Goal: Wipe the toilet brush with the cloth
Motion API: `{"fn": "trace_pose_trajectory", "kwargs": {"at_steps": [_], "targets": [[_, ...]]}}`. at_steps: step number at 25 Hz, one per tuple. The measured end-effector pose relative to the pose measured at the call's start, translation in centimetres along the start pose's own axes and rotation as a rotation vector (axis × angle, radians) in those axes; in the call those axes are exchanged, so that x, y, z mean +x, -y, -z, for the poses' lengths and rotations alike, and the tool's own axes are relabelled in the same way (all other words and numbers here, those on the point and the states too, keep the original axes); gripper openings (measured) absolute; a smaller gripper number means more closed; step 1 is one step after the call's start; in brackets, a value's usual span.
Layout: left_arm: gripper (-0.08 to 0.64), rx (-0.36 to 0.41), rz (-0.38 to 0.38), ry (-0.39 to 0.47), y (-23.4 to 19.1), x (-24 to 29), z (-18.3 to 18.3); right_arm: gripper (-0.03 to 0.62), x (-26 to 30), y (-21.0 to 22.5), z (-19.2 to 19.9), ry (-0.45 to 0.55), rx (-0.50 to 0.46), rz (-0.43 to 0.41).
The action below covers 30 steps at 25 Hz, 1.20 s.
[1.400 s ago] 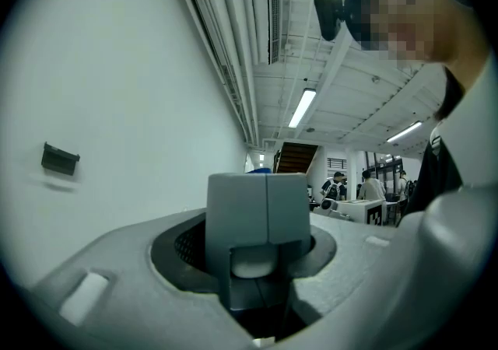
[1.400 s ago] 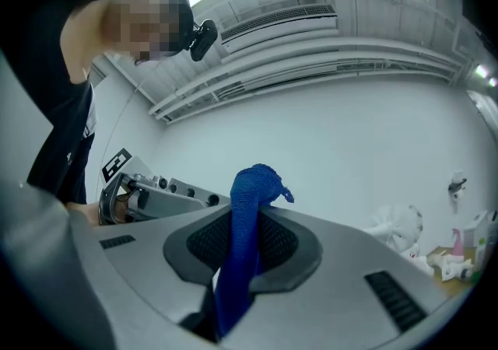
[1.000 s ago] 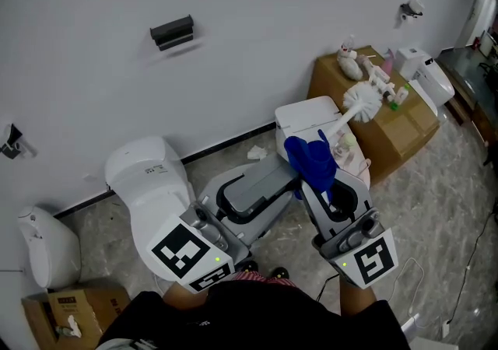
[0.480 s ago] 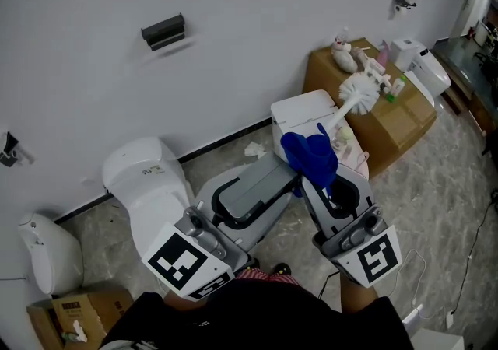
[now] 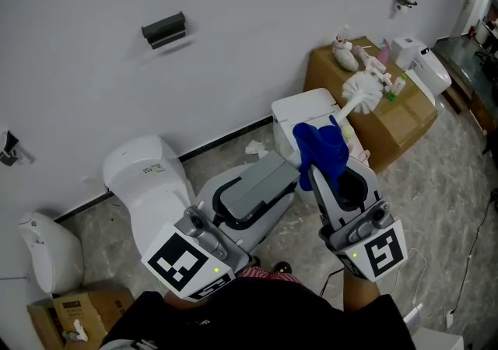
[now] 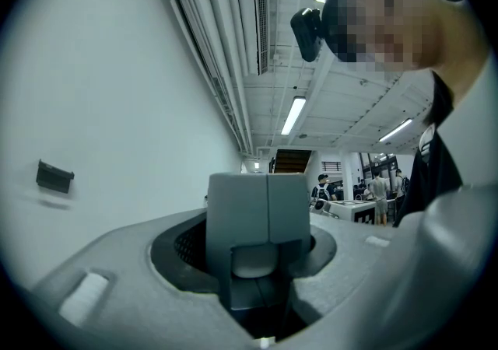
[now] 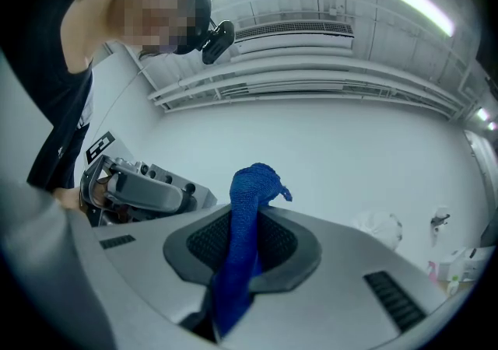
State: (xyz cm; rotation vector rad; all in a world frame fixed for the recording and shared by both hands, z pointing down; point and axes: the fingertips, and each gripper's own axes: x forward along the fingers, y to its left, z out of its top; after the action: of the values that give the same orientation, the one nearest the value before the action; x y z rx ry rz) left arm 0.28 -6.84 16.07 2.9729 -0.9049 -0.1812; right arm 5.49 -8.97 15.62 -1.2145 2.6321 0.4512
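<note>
The cloth (image 5: pixel 323 148), pinched in the right gripper (image 5: pixel 320 175), has been shifted slightly toward the bristles of the toilet brush (image 5: pixel 362 94), which is clamped in the left gripper (image 5: pixel 250 189) and pointed lengthwise beyond its jaws.

We note a blue cloth (image 5: pixel 320 152), a white toilet brush (image 5: pixel 360 96), grey left gripper (image 5: pixel 292 171) and right gripper (image 5: pixel 317 180) with black-and-white square markers, a brown box (image 5: pixel 401 127), white wall (image 5: pixel 272 22), grey veined floor (image 5: pixel 443 208).

Toilet tank (image 5: pixel 299 111) near toilet brush (image 5: pixel 362 94); cluttered box (image 5: pixel 405 129) right; second toilet (image 5: pixel 152 177) left; floor (image 5: pixel 443 208) open lower right.
</note>
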Motion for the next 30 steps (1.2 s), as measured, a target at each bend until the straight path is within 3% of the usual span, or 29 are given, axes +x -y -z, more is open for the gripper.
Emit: {"fn": "trace_pose_trajectory", "kwargs": {"at_steps": [30], "targets": [[0.189, 0.001, 0.053, -0.011, 1.8, 0.0, 0.2, 0.069, -2.1, 4.2, 0.8, -0.068, -0.034, 0.13]]}}
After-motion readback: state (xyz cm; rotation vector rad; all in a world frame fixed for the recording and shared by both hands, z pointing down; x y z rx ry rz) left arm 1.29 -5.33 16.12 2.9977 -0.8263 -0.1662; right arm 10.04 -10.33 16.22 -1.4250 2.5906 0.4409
